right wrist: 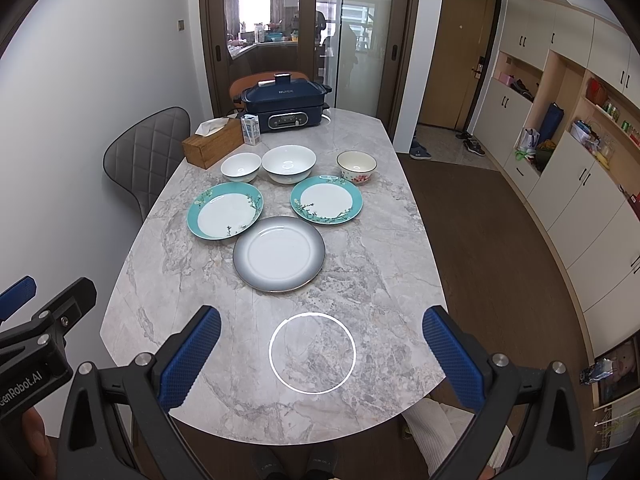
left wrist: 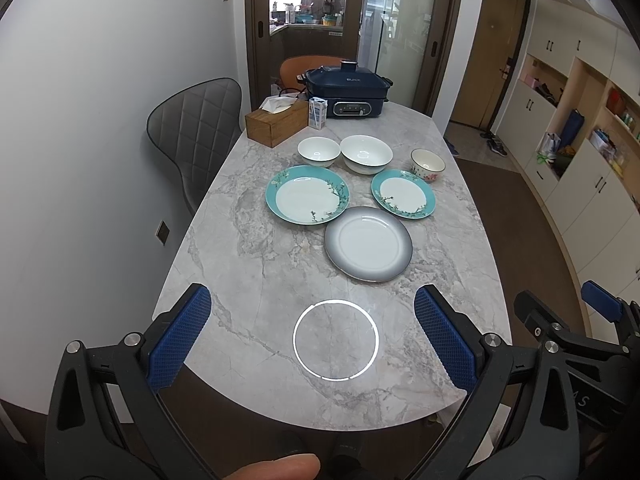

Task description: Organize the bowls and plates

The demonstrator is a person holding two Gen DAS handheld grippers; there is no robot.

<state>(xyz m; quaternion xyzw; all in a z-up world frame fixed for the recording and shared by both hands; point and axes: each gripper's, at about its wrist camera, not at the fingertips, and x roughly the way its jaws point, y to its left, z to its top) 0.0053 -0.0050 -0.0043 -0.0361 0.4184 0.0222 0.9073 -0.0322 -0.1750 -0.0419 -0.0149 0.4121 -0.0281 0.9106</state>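
On the grey marble table [left wrist: 256,280] [right wrist: 380,280] lie a grey-rimmed plate [left wrist: 368,243] [right wrist: 279,253], a large teal plate [left wrist: 307,193] [right wrist: 225,209] and a smaller teal plate [left wrist: 403,193] [right wrist: 326,199]. Behind them stand a small white bowl [left wrist: 319,151] [right wrist: 241,166], a bigger white bowl [left wrist: 366,154] [right wrist: 289,163] and a flowered bowl [left wrist: 427,164] [right wrist: 356,166]. My left gripper [left wrist: 312,332] hovers open over the near table edge, empty. My right gripper [right wrist: 322,354] is open too, beside it on the right, well short of the plates.
At the far end sit a dark blue electric cooker [left wrist: 346,90] [right wrist: 286,106], a wooden tissue box [left wrist: 276,122] [right wrist: 213,142] and a small carton [left wrist: 318,112] [right wrist: 251,129]. A grey chair [left wrist: 196,136] [right wrist: 144,160] stands at the left side. Cabinets line the right wall.
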